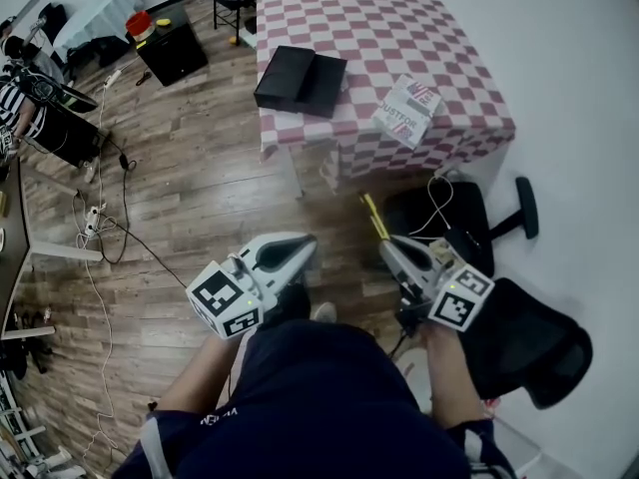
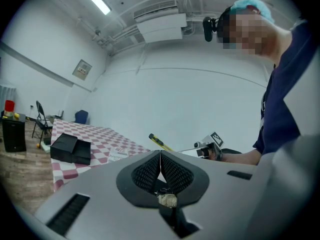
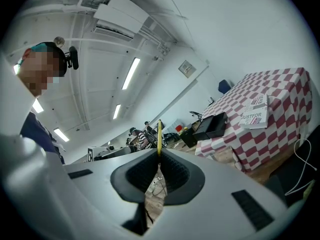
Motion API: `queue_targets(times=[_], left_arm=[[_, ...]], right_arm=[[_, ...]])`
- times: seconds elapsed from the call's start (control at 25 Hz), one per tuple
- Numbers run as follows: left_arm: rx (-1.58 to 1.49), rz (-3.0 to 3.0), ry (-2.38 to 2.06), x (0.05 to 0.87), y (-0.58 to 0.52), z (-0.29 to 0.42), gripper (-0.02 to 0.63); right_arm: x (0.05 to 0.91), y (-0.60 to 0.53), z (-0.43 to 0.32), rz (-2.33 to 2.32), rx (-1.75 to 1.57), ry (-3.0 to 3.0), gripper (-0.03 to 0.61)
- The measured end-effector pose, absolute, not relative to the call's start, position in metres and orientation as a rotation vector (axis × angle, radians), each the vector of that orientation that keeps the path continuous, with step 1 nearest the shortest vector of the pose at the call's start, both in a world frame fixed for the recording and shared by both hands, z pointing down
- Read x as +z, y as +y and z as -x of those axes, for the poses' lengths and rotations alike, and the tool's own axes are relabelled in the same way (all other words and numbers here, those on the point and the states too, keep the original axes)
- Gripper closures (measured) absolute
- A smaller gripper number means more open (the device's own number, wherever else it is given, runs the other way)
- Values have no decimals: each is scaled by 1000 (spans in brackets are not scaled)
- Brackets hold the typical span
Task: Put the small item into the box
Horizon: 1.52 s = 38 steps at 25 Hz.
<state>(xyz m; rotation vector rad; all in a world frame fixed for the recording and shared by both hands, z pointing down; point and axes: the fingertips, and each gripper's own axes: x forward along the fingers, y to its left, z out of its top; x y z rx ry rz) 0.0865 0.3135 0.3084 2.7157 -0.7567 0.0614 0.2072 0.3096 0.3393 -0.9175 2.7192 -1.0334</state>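
An open black box (image 1: pixel 300 78) lies on the table with the pink-and-white checked cloth (image 1: pixel 399 28), beside a white printed packet (image 1: pixel 407 110). Both grippers hang over the wooden floor, well short of the table. My right gripper (image 1: pixel 385 245) is shut on a thin yellow item (image 1: pixel 373 218) with a dark tip, which sticks out past its jaws (image 3: pixel 159 134). My left gripper (image 1: pixel 308 243) is shut with nothing between its fingers (image 2: pixel 160 154). The left gripper view shows the box (image 2: pixel 70 148), the packet (image 2: pixel 117 155) and the yellow item (image 2: pixel 160 143).
A black office chair (image 1: pixel 524 342) stands at my right, and a second black seat (image 1: pixel 444 213) sits by the table's near corner. Cables (image 1: pixel 100 228) run over the floor at left. A black cabinet (image 1: pixel 172 46) and a person (image 1: pixel 20 98) are far left.
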Motion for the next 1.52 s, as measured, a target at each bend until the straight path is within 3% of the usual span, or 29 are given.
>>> queue_targets(times=[1.52], left_arm=[[128, -2617, -549, 382, -65, 67, 581]], right_arm=[[432, -51, -100, 1325, -1222, 2824, 551]])
